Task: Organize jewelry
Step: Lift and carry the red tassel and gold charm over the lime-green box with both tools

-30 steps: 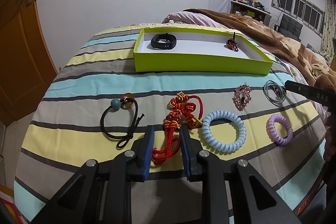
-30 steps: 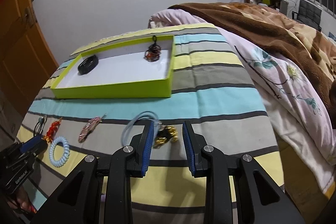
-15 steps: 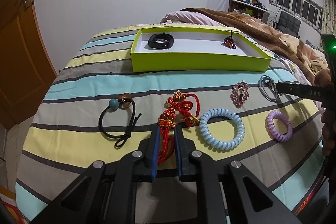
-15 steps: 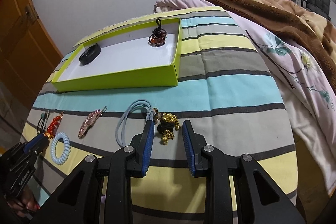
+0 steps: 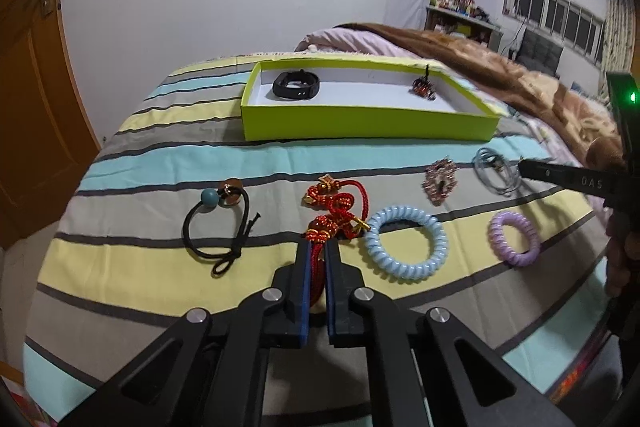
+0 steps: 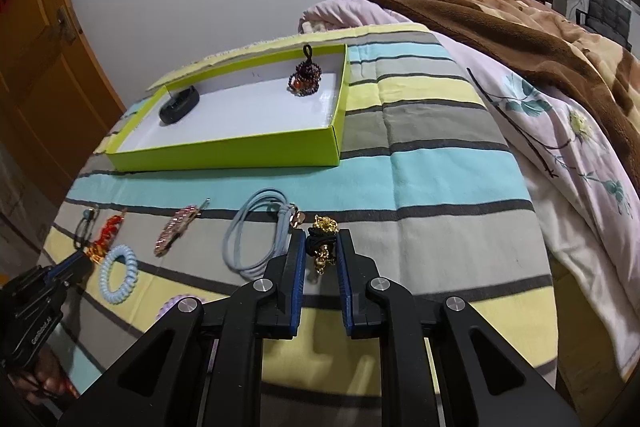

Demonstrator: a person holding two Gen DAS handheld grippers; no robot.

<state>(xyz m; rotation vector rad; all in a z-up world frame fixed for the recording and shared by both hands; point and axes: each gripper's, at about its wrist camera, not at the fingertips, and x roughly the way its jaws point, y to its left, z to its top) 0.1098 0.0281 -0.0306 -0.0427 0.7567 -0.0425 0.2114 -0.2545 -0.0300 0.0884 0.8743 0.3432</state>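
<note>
On the striped bedspread my left gripper is shut on the tail of a red knotted cord bracelet. My right gripper has its jaws closing on a black and gold hair tie, which fills the gap and touches both pads. A lime-green box at the back holds a black band and a dark beaded charm. Loose nearby lie a black tie with a teal bead, a blue spiral ring, a purple spiral ring, a pink clip and grey-blue ties.
A brown blanket and a floral quilt cover the bed to the right. An orange door stands at the left, beyond the bed's edge. A hand holds the right gripper at the frame's edge.
The left jaws have closed onto the red cord. The right jaws have narrowed around the black and gold tie. Both hands have stayed nearly in place.
</note>
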